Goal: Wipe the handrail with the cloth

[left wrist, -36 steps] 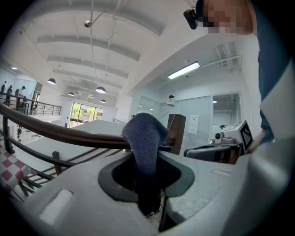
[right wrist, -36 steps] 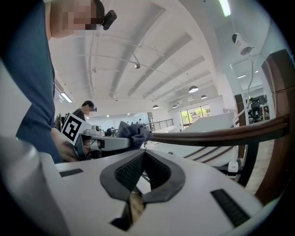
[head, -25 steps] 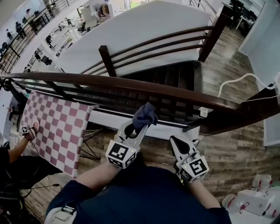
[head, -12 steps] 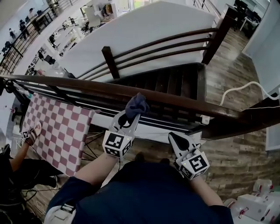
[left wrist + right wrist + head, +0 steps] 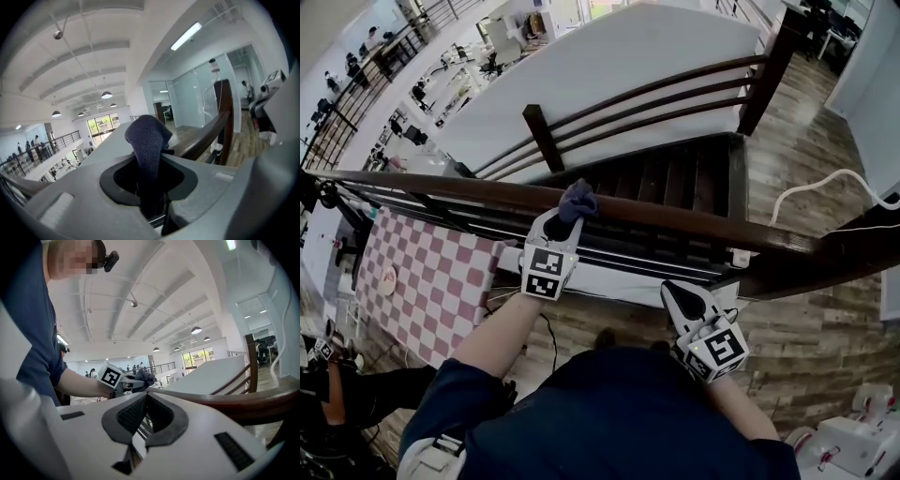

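left gripper [image 5: 566, 218]: jaws clamped on the cloth [image 5: 578, 198]. in the left gripper view the dark blue cloth [image 5: 147, 140] runs up from between the two jaws as a thick fold and bunches into a rounded wad above the tips; nothing else sits in the gap.

cloth position: in the head view the wad lies on top of the dark wooden handrail [image 5: 675, 214], at the point where my left jaw tips meet the rail, above the left end of the stairs [image 5: 680, 178]. the right gripper view agrees: cloth [image 5: 144, 375] sits on the rail's upper edge [image 5: 225, 404] with the left gripper [image 5: 127, 383] just behind it.

right gripper [image 5: 673, 292]: jaws drawn together at the tips, holding nothing. it hangs on my side of the rail, lower than it and not touching, well to the right of the cloth.

red-and-white checkered board [image 5: 422, 281] leans below the rail at left.
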`<state>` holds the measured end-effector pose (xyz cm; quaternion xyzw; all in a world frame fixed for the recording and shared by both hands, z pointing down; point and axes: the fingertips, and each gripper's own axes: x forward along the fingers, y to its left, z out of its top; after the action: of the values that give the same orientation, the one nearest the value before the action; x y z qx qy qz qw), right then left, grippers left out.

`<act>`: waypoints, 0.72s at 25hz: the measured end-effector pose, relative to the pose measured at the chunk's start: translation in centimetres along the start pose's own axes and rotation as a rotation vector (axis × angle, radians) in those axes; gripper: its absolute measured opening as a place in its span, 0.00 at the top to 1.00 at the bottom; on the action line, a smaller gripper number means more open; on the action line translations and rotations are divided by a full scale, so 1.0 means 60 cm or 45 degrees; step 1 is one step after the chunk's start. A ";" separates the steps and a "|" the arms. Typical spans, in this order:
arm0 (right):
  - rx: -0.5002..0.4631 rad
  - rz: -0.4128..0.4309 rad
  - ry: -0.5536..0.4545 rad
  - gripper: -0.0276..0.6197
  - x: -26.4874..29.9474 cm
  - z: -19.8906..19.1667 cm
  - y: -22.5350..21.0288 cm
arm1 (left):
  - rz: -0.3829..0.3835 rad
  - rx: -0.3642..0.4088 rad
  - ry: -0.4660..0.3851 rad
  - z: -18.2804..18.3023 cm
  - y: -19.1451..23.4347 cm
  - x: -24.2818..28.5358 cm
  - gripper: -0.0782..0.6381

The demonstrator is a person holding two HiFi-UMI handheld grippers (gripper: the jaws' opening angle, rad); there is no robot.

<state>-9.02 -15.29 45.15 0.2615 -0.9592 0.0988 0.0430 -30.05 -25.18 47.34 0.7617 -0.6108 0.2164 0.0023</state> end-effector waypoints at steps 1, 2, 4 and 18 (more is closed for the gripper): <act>0.003 -0.001 0.004 0.94 -0.002 -0.003 -0.001 | 0.003 0.063 0.046 -0.007 0.004 0.011 0.76; 0.005 -0.001 0.006 0.94 -0.007 -0.007 -0.004 | 0.005 0.122 0.092 -0.015 0.005 0.023 0.76; 0.013 -0.010 0.006 0.94 -0.026 -0.017 -0.018 | 0.002 0.224 0.181 -0.035 -0.007 0.046 0.76; 0.067 -0.116 0.006 0.94 -0.079 -0.037 -0.042 | -0.011 0.654 0.289 -0.024 -0.058 0.085 0.76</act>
<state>-3.61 -14.61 47.13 0.3057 -0.9432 0.1225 0.0428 -26.49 -28.66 51.26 0.7107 -0.5286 0.4480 -0.1215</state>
